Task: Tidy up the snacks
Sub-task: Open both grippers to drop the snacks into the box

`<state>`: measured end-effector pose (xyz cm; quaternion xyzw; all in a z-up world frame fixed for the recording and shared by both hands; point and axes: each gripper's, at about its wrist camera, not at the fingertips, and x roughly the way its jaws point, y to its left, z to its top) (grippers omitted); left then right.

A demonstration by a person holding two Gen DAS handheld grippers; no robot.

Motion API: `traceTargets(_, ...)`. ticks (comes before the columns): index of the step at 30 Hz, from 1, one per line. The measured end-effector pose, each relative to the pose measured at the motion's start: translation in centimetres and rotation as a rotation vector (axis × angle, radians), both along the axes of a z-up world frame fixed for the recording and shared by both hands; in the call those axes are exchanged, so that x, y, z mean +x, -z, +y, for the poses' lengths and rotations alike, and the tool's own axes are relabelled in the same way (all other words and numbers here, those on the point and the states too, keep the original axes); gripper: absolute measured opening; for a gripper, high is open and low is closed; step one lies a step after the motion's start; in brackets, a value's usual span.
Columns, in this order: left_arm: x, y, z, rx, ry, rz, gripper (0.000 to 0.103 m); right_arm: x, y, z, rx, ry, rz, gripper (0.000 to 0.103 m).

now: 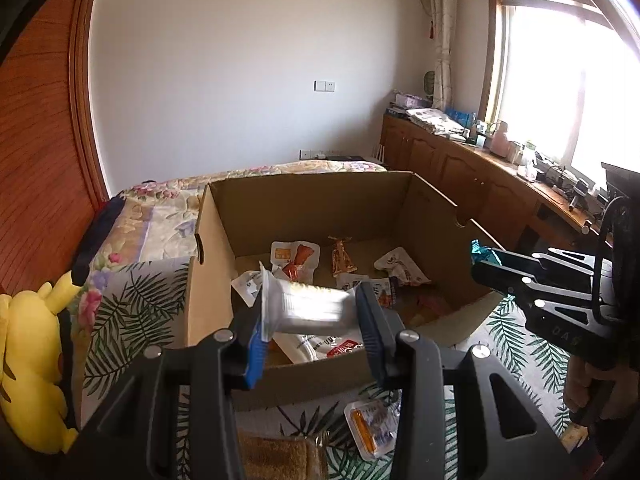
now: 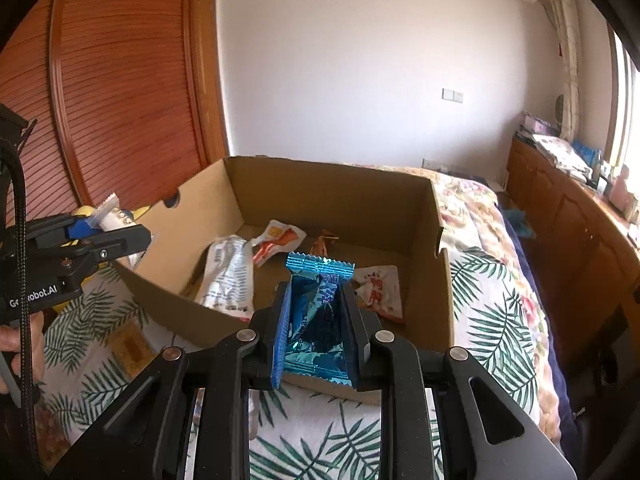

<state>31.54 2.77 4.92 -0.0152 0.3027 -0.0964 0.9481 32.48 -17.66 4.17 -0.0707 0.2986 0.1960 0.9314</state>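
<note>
An open cardboard box (image 1: pixel 212 264) stands on the bed and holds several snack packets; it also shows in the right wrist view (image 2: pixel 436 216). My left gripper (image 1: pixel 312 308) is shut on a white-silver snack packet (image 1: pixel 308 304) and holds it above the box's near edge; the gripper also shows in the right wrist view (image 2: pixel 120 236) with the packet (image 2: pixel 110 214). My right gripper (image 2: pixel 316 320) is shut on a blue foil snack packet (image 2: pixel 316 312) over the box's near wall. It also shows in the left wrist view (image 1: pixel 486 268), at the box's right side.
An orange-and-white packet (image 1: pixel 370 426) and a brown bread pack (image 1: pixel 276 456) lie on the leaf-print bedcover (image 2: pixel 492 320) in front of the box. A yellow plush toy (image 1: pixel 28 364) sits at the left. A wooden cabinet (image 1: pixel 460 176) runs under the window.
</note>
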Motion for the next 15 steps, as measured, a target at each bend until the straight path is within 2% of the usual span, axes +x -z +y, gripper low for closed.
traceTargets(10, 1.4, 0.8, -0.5, 0.017, -0.012, 0.024, 0.041, 1.3, 1.0, -0.1, -0.001, 0.018, 0.033, 0.025)
traceTargets(12, 1.5, 1.0, -0.5, 0.012, -0.015, 0.030, 0.043, 1.4, 1.2, -0.4, 0.017, 0.017, 0.039, 0.035)
traceTargets(14, 1.6, 1.2, -0.5, 0.013, -0.016, 0.032, 0.052, 1.2, 1.2, -0.4, 0.016, 0.015, 0.037, 0.036)
traceTargets(15, 1.6, 1.2, -0.4, 0.014, -0.017, 0.029, 0.053, 1.2, 1.2, -0.4, 0.014, 0.014, 0.037, 0.036)
